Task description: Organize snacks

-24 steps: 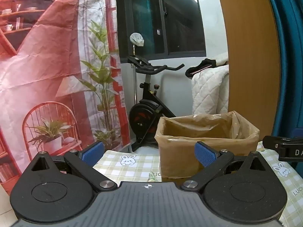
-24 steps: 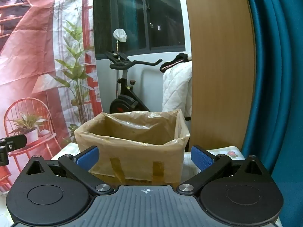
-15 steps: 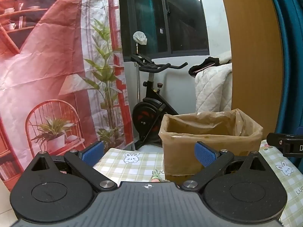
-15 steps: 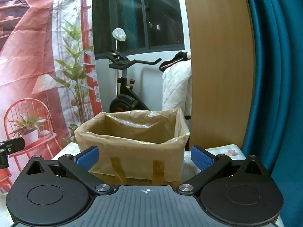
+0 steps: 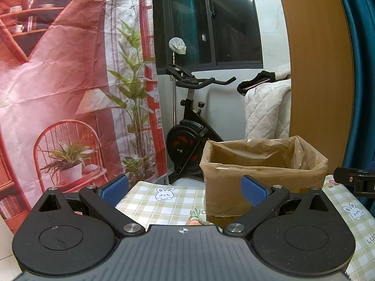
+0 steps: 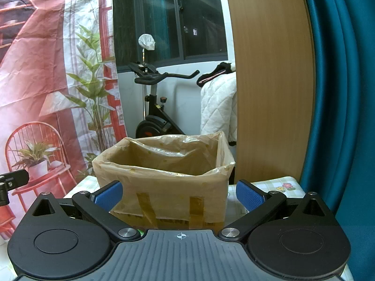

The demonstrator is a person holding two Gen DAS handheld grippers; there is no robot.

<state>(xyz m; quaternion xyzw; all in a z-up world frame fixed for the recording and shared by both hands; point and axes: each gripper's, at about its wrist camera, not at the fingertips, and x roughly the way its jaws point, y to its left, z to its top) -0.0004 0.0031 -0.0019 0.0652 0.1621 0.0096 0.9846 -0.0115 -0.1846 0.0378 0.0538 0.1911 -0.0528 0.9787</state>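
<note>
Brown cardboard box lined with translucent plastic bag [image 6: 164,178] stands centre frame in right view, right of centre in left view, on green-checked bunny-print tablecloth [image 5: 150,201]. Right gripper [image 6: 179,193] spread wide, empty, box beyond fingertips. Left gripper [image 5: 185,187] spread wide, empty. Black exercise bike [image 5: 189,131] behind.

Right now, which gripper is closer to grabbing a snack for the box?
Probably the left gripper. Its jaws are wide open and a small snack packet peeks out just below them on the checked cloth. The right gripper, also open and empty, faces the lined box, with no clear snack ahead.
</note>
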